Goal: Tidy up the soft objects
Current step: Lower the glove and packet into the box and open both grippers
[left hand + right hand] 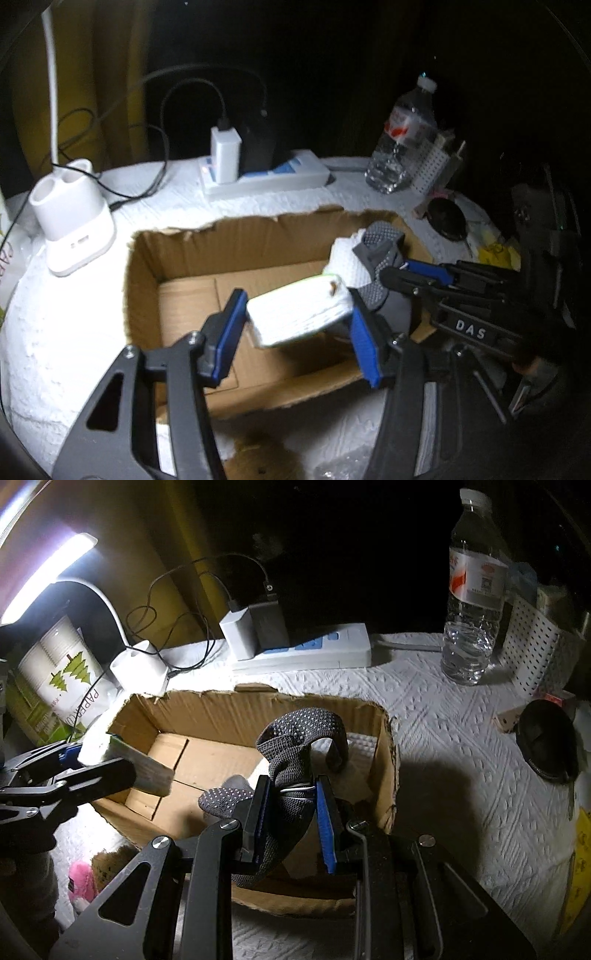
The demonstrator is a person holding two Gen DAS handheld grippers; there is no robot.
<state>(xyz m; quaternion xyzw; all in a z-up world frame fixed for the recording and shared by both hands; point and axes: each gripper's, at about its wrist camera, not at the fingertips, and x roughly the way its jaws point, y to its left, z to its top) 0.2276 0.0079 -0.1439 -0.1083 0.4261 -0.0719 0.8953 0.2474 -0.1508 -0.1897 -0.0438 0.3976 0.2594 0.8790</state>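
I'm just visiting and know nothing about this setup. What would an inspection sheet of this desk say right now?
Surface: table covered in white embossed paper.
Job's things: open cardboard box; white sponge block and grey dotted sock held over it; white tissue inside.
Clutter: water bottle, desk lamp base, paper cup, perforated white basket, round black lid.
Claws: left claw grips the sponge block; right claw grips the sock.
Cables: black cables run to chargers on the power strip.
Surroundings: dark, lit by the lamp head.
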